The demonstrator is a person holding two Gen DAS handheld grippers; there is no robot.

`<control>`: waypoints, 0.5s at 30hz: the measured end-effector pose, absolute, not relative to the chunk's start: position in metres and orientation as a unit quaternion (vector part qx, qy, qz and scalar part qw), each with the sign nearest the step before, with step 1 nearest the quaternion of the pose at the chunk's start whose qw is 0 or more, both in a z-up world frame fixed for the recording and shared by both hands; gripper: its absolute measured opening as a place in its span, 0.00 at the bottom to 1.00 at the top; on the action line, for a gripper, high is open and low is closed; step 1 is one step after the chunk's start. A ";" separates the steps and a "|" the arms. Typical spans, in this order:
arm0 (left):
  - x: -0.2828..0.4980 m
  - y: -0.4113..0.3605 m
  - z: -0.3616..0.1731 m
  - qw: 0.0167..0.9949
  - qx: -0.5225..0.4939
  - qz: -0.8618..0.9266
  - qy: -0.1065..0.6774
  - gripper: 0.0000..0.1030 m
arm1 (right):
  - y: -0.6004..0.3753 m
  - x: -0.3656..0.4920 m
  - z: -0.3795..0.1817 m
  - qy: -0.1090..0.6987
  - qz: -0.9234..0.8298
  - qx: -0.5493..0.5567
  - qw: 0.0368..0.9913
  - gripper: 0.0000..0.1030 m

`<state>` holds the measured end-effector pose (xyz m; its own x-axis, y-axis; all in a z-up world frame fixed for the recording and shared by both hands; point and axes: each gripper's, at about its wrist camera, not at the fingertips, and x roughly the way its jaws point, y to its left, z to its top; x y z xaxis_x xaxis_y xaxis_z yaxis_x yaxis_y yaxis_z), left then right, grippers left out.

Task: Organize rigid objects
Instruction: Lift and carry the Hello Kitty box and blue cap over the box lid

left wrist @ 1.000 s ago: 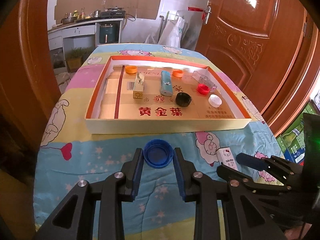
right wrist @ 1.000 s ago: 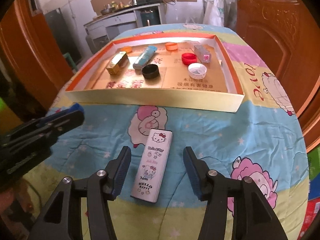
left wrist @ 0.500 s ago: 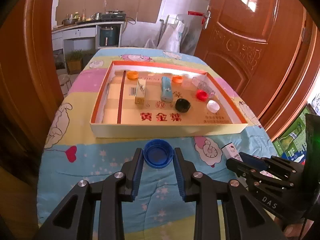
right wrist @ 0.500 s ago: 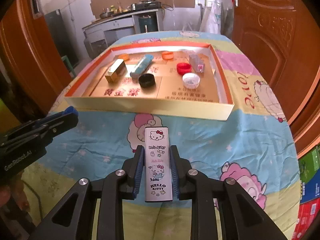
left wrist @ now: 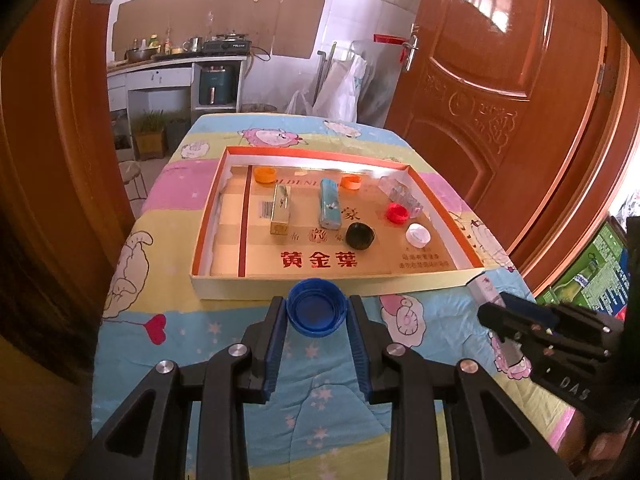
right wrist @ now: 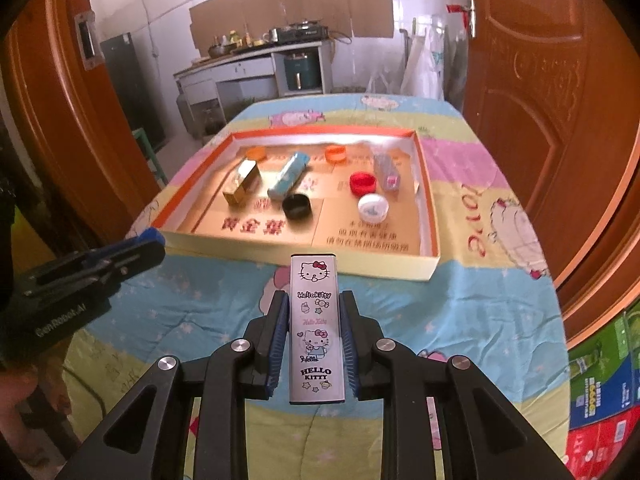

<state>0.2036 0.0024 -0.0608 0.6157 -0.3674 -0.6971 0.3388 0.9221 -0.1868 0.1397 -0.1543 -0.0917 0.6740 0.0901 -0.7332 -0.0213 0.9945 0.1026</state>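
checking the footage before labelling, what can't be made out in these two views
- Right wrist view: the underside and near end of the Hello Kitty case, hidden inside the right gripper.
- Left wrist view: most of that case, hidden behind the right gripper; only its tip shows.
- Both views: the small print on the tray floor, too small to read.
- The clear box contents, blurred.

Both grippers are black, angular frames with triangular cut-outs and silver screw heads. The left gripper (left wrist: pixel 316 320) and right gripper (right wrist: pixel 314 320) carry ribbed blue pads (left wrist: pixel 276 344). White lettering marks their sides.

Six caps (left wrist: pixel 316 312), four boxes (right wrist: pixel 316 320)
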 end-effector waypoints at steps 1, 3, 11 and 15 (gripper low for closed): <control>0.204 0.002 -0.059 0.899 -0.017 -0.197 0.391 0.30 | -0.155 0.139 -0.089 0.400 0.031 0.041 0.915 0.25; 0.203 0.001 -0.055 0.900 -0.015 -0.197 0.388 0.30 | -0.156 0.140 -0.083 0.394 0.031 0.039 0.918 0.25; 0.204 -0.001 -0.032 0.908 -0.006 -0.200 0.368 0.30 | -0.161 0.145 -0.060 0.375 0.031 0.029 0.926 0.25; 0.210 -0.002 -0.023 0.910 -0.005 -0.201 0.362 0.30 | -0.168 0.150 -0.050 0.365 0.028 0.024 0.930 0.25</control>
